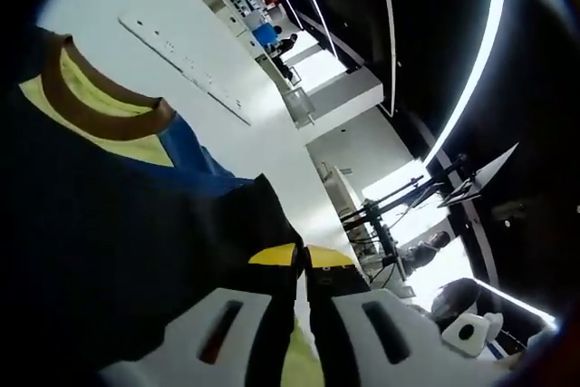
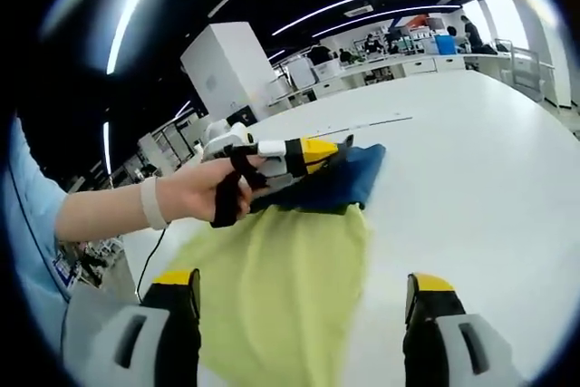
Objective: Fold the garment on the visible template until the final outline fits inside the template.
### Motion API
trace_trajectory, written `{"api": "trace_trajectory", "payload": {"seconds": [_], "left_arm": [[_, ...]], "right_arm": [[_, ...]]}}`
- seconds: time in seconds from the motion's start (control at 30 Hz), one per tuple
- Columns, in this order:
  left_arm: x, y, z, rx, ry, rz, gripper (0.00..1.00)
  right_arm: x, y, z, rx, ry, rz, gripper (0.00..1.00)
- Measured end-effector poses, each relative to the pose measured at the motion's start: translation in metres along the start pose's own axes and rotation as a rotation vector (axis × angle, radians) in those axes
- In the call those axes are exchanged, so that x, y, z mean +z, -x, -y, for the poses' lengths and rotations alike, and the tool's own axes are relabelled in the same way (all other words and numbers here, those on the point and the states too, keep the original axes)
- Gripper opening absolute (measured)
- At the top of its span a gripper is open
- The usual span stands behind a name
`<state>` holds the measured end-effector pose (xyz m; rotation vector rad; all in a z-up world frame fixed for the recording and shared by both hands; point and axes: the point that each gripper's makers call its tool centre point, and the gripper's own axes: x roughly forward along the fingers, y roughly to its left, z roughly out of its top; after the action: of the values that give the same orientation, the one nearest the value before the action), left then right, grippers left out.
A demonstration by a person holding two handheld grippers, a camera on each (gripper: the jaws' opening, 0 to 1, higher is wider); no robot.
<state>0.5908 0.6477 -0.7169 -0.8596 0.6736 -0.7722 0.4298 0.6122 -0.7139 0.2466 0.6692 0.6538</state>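
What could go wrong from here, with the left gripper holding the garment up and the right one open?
1. The left gripper is shut on only an edge of the garment, which hangs from it; the cloth could slip out.
2. The right gripper is open on either side of the hanging cloth, so that side may swing or bunch during the fold.
3. I cannot make out a template outline on the white table, so the fold could land outside it.
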Motion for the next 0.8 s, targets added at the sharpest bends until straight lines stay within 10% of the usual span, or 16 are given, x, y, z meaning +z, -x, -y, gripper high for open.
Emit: {"api": "trace_trajectory", "payload": {"seconds": [0.43, 0.8], "left_arm": [[-0.005, 0.001, 0.008, -0.042, -0.036, -0.025, 0.05], [-0.008, 0.016, 0.015, -0.011, -0.306, -0.068, 0.66]], "right_arm": [[-0.005, -0.004, -0.002, 0.012, -0.005, -0.015, 0.94], [-0.007, -0.009, -0.004, 0.016, 0.032, -0.037, 0.99]]}}
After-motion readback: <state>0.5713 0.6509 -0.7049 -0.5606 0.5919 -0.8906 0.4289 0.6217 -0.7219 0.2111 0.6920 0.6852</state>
